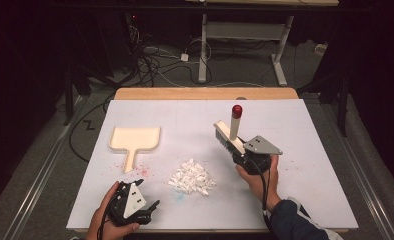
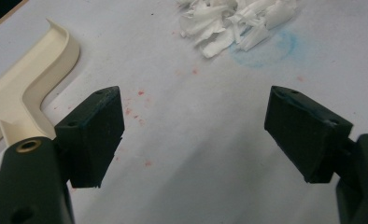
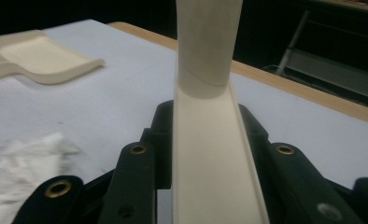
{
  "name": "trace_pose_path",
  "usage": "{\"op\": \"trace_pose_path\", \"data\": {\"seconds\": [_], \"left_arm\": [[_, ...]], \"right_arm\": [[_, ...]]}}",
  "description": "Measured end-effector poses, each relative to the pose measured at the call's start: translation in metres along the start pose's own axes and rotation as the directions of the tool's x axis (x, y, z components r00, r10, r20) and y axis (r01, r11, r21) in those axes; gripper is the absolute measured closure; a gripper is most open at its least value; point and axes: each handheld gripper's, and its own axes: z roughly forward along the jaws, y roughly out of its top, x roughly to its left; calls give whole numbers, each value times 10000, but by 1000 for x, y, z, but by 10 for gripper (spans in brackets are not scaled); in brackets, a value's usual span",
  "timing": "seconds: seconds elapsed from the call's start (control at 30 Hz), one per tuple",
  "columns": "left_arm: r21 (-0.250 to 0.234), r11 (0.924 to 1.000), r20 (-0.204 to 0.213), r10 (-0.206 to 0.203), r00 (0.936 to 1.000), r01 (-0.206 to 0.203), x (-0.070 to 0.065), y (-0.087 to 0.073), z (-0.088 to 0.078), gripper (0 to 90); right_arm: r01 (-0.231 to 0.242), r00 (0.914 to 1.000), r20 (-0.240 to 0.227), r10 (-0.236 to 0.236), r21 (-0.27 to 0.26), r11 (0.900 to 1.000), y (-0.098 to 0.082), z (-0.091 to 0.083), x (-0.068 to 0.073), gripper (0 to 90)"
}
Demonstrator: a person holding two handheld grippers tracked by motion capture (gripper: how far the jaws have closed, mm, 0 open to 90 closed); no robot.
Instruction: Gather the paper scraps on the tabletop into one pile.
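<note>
A cream brush (image 1: 230, 134) with a red-capped handle (image 1: 237, 110) is lifted off the white table sheet (image 1: 295, 130), and my right gripper (image 1: 238, 153) is shut on its head. In the right gripper view the brush (image 3: 210, 154) rises between the black jaws of the right gripper (image 3: 205, 123), handle pointing up. A heap of white paper scraps (image 1: 191, 177) lies mid-table. The cream dustpan (image 1: 135, 140) rests flat to the left. My left gripper (image 1: 147, 194) sits low at the front left, open, with bare sheet between the jaws of the left gripper (image 2: 198, 133). The scraps (image 2: 238, 23) lie beyond them.
Red specks (image 2: 140, 93) and a faint blue smear (image 2: 271, 51) mark the sheet near the dustpan handle (image 2: 28, 88). The table's wooden far edge (image 1: 205, 93) borders a dark floor with cables and desk legs (image 1: 203, 55). In the right gripper view the dustpan (image 3: 42, 56) lies far left.
</note>
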Motion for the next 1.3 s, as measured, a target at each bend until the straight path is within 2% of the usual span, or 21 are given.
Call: {"op": "trace_pose_path", "data": {"seconds": [0.13, 0.2, 0.27, 0.43, 0.53, 0.57, 0.6, 0.63, 0.67, 0.73, 0.77, 0.8, 0.83, 0.9, 0.93, 1.03, 1.13, 1.17, 1.23, 1.3], "left_arm": [[-10, 10000, 93, 12, 10000, -12, 0, 0, 0, 190], [87, 9999, 147, 110, 9998, -112, -1, 0, 1, 189], [125, 9998, 181, 163, 9997, -165, -1, 0, 2, 190], [109, 9999, 249, 127, 9996, -130, -2, 0, 2, 189], [82, 9999, 277, 121, 9995, -123, -2, 1, 1, 189], [79, 9999, 288, 104, 9995, -107, -2, 1, 2, 189], [65, 9999, 305, 85, 9995, -87, -2, 1, 2, 189], [77, 9999, 336, 88, 9994, -90, -2, 0, 3, 189], [119, 9999, 364, 113, 9993, -118, -2, 0, 3, 189], [169, 9998, 468, 102, 9989, -110, -1, 0, 4, 189], [196, 9997, 581, 101, 9983, -113, -1, 0, 4, 189], [264, 9995, 684, 140, 9976, -158, -2, 0, 4, 189], [292, 9993, 682, 232, 9974, -252, -4, 0, 5, 186], [293, 9989, 685, 356, 9970, -377, -5, 1, 4, 184], [279, 9988, 663, 375, 9971, -395, -5, 1, 3, 182], [304, 9991, 502, 271, 9984, -287, -4, 0, 3, 182], [353, 9993, 233, 79, 9997, -87, -1, -1, 3, 175], [315, 9995, 173, -25, 9998, 19, 0, -2, 2, 168], [235, 9996, 73, -161, 9998, 159, 2, -2, 1, 168], [256, 9995, -23, -173, 9998, 173, 3, -2, 1, 168]], "right_arm": [[-149, 9998, 171, 139, 581, 9982, -8, 16, -7, 679], [-248, 9997, 28, 247, 891, 9957, -12, 24, -6, 679], [-248, 9996, -130, 259, 797, 9965, -12, 28, -2, 680], [474, 9972, -611, -434, 652, 9967, -10, 42, 15, 676], [826, 9885, -1291, -788, 238, 9963, -8, 52, 23, 677], [1021, 9826, -1565, -996, 76, 9947, -7, 55, 26, 677], [1473, 9691, -2024, -1413, 148, 9890, -7, 56, 34, 674], [1722, 9603, -2253, -1647, 137, 9850, -7, 55, 37, 669], [1722, 9603, -2253, -1647, 137, 9850, -7, 55, 37, 669], [1753, 9338, -3160, -1676, -41, 9845, -5, 53, 39, 669], [1856, 9164, -3578, -1795, -175, 9825, -4, 51, 40, 671], [1826, 8933, -4124, -1789, -306, 9827, -2, 49, 41, 673], [1937, 8822, -4317, -1879, -309, 9806, -2, 47, 44, 674], [2232, 8793, -4264, -2119, -240, 9745, -1, 44, 48, 672], [2271, 8712, -4419, -2141, -241, 9736, -1, 42, 49, 672], [2182, 8663, -4548, -2066, -276, 9755, 0, 36, 46, 675], [1991, 8480, -4921, -1968, -483, 9788, 5, 29, 39, 678], [2036, 8464, -4923, -2031, -531, 9776, 7, 27, 38, 678], [2366, 8519, -4651, -2407, -682, 9692, 12, 21, 38, 677], [2322, 8505, -4654, -2450, -858, 9689, 16, 17, 35, 677]]}}
